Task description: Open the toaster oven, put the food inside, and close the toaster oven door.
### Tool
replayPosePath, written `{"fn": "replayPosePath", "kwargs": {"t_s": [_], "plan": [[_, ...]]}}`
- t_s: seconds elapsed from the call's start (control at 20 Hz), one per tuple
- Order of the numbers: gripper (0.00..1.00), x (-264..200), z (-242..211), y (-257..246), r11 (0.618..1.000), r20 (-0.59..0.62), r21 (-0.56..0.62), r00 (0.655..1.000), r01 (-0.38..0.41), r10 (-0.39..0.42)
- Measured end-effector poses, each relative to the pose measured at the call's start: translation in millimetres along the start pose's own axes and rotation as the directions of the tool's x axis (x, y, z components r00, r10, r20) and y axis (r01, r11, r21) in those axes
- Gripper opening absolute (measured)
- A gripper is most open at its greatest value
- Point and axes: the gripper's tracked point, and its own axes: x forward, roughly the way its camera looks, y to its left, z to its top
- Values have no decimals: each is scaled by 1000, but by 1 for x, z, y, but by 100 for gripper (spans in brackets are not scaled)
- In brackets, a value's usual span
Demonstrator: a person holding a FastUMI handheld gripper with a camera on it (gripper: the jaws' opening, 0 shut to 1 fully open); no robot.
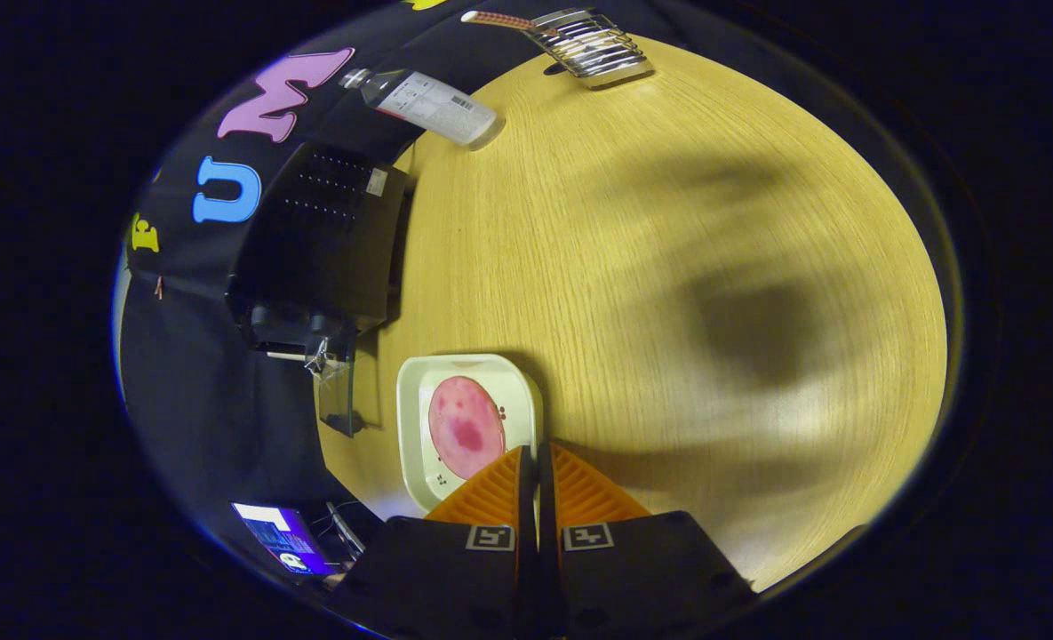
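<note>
A round pink slice of food (466, 425) lies on a white square plate (419, 391) on the wooden table. My gripper (536, 455) is shut, its fingertips pressed together with nothing visible between them, just over the plate's near corner. Beyond the plate, against the booth wall, stands the black toaster oven (326, 236). Its glass door (337, 391) hangs open toward the plate.
A clear plastic bottle (433, 107) lies on the table past the oven. A metal wire rack (593, 44) with a wooden-handled tool sits at the far edge. The wooden tabletop (668, 267) stretches wide beside the plate. A lit screen (282, 538) glows below the table's near edge.
</note>
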Motion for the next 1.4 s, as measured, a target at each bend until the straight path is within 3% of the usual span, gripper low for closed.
{"fn": "replayPosePath", "kwargs": {"t_s": [0.45, 0.7, 1.2, 1.4], "plan": [[5, -16, -16, 56, 996, 47, 55, 997, -65, 63], [5, -9, -40, 97, 993, 87, 103, 995, -57, 48], [5, 49, -74, 204, 963, 208, 249, 977, -107, 55], [5, 78, -75, 238, 931, 263, 349, 965, -103, 8]]}}
